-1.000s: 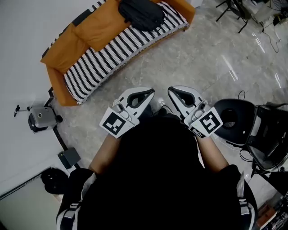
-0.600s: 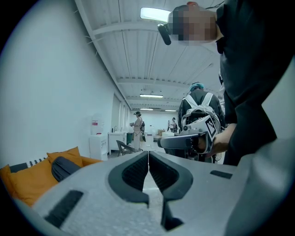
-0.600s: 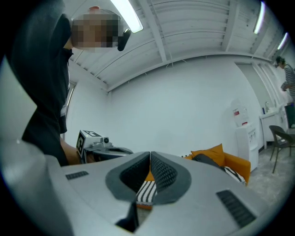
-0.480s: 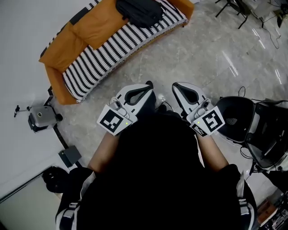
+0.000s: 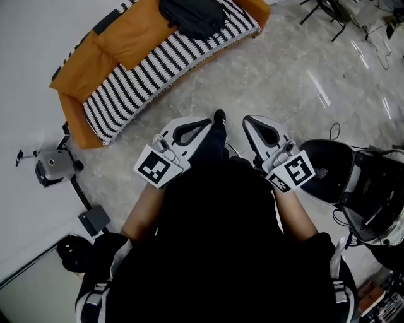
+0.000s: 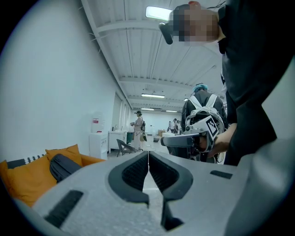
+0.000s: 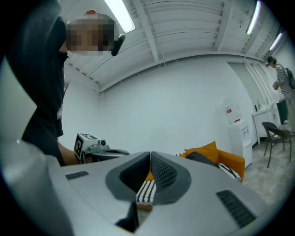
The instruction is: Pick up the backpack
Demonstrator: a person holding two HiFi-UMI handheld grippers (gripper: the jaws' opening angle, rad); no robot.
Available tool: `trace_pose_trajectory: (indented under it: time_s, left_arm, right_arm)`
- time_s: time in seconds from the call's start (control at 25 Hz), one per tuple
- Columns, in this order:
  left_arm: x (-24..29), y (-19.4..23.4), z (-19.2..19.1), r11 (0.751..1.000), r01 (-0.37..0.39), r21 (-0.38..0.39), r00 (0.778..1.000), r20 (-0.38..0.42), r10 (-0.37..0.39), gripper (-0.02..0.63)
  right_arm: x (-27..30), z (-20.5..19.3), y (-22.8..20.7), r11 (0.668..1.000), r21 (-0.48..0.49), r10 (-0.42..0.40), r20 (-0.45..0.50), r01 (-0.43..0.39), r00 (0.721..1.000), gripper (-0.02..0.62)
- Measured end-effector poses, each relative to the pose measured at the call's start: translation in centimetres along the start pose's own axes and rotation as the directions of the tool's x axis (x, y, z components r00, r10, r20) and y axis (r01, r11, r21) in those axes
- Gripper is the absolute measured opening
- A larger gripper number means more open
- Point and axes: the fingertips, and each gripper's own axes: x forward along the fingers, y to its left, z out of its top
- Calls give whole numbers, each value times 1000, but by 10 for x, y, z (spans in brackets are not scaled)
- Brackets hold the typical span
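Observation:
The black backpack (image 5: pixel 192 16) lies on the striped seat of an orange sofa (image 5: pixel 82 82), far ahead at the top of the head view. Both grippers are held out level in front of the person's body, far short of it. My left gripper (image 5: pixel 207 121) is shut with nothing between its jaws. My right gripper (image 5: pixel 247 120) is shut and empty too. In the left gripper view the backpack (image 6: pixel 62 166) shows low at the left, beyond the shut jaw tips (image 6: pixel 148 154). The right gripper view has the backpack (image 7: pixel 203 159) right of its tips (image 7: pixel 150 154).
A black round seat (image 5: pixel 328 167) and dark gear with cables stand on the floor at the right. A small grey device (image 5: pixel 53 165) sits by the wall at the left. A black shoe (image 5: pixel 219 117) shows between the grippers. Several people (image 6: pixel 138 131) stand far down the room.
The sofa and backpack have slid up and left in the head view as the person steps along. A shoe has come into sight between the grippers. Both stay shut.

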Motion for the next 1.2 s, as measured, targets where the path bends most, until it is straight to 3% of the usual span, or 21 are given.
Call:
trace_pose_trajectory:
  time_s: [0.28, 0.52, 0.84, 1.04, 1.2]
  left_arm:
    - [23, 27, -3, 1000, 0, -12, 1000, 6, 0, 23]
    - [48, 66, -9, 999, -30, -37, 1000, 6, 30, 23]
    - [97, 147, -6, 995, -50, -86, 999, 3, 50, 23]
    - [142, 206, 0, 994, -20, -106, 1000, -19, 18, 23]
    - [176, 250, 10, 997, -16, -81, 1000, -18, 15, 23]
  right_arm:
    - [10, 1, -36, 1000, -2, -30, -4, 30, 1000, 26]
    - [34, 5, -71, 1000, -3, -9, -11, 9, 1000, 26]
    - [86, 18, -146, 1000, 1, -23, -41, 23, 999, 26]
    - [120, 40, -205, 998, -16, -64, -41, 64, 997, 26]
    - [141, 55, -249, 997, -23, -80, -50, 78, 996, 26]
